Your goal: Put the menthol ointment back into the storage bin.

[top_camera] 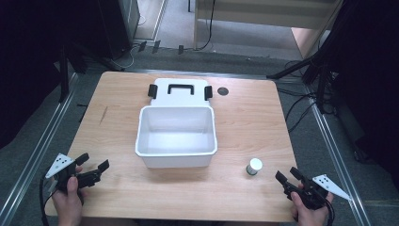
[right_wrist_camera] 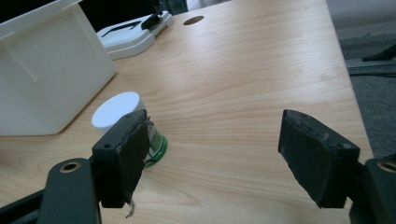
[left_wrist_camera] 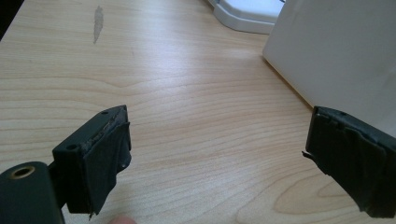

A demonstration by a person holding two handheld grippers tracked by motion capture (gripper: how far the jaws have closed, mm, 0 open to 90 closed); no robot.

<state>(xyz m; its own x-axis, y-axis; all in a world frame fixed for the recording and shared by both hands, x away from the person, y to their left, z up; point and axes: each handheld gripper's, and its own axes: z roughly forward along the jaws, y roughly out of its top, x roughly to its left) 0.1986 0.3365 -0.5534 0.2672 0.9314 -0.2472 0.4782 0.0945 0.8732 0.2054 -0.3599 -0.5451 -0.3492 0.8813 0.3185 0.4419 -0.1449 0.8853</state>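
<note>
Pale wood table [top_camera: 244,122] with an open white plastic box [top_camera: 176,135] at its centre, and the box's lid [top_camera: 180,92] (black handle and clips) lying flat behind it. A small white-capped, green-banded jar [top_camera: 254,166] stands upright near the table's front right. The right gripper [top_camera: 288,177], jaws spread and empty, sits just beside the jar. The left gripper [top_camera: 93,165] rests at the front left, jaws likewise spread and empty.
</note>
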